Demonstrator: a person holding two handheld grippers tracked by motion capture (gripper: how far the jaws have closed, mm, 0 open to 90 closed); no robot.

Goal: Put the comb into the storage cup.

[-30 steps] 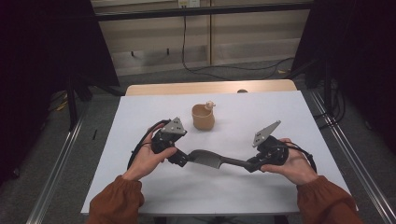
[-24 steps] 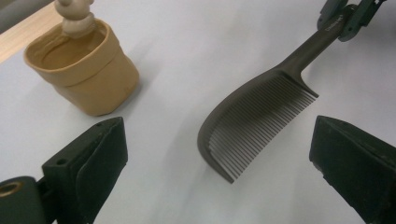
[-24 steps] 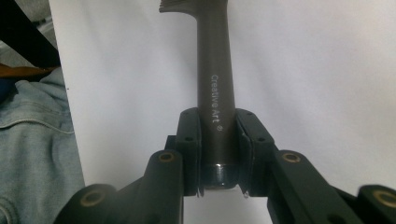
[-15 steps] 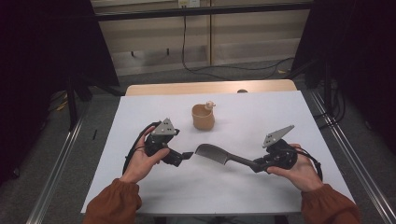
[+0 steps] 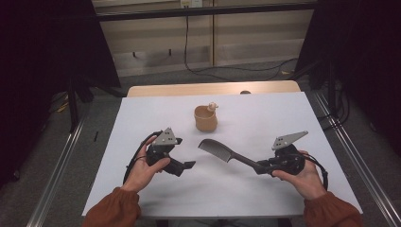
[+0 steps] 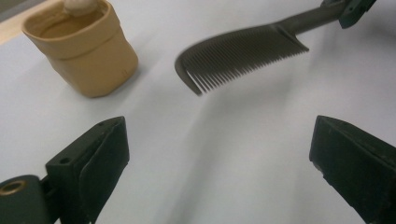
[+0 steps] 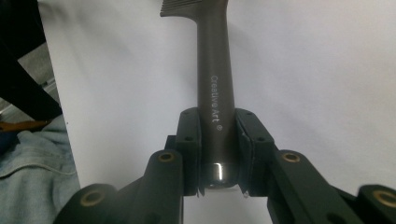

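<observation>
- Two grippers work over the white table (image 5: 142, 118) in the high view: the right gripper (image 5: 263, 166) clamps the handle end of a dark comb (image 5: 227, 152), whose toothed head reaches toward the tan cup (image 5: 205, 118); the left gripper (image 5: 185, 166) hovers near the comb's head, apart from it, grasping nothing.
- Left gripper view: its jaws stand wide apart over bare table, the comb (image 6: 238, 53) ahead with its teeth pointing down, the cup (image 6: 84, 46) just beside it.
- Right gripper view: both pads pinch the handle (image 7: 214, 93) near its butt. The comb looks light, stiff and smooth, likely to swivel; the thick handle is the safest hold, not the thin teeth.
</observation>
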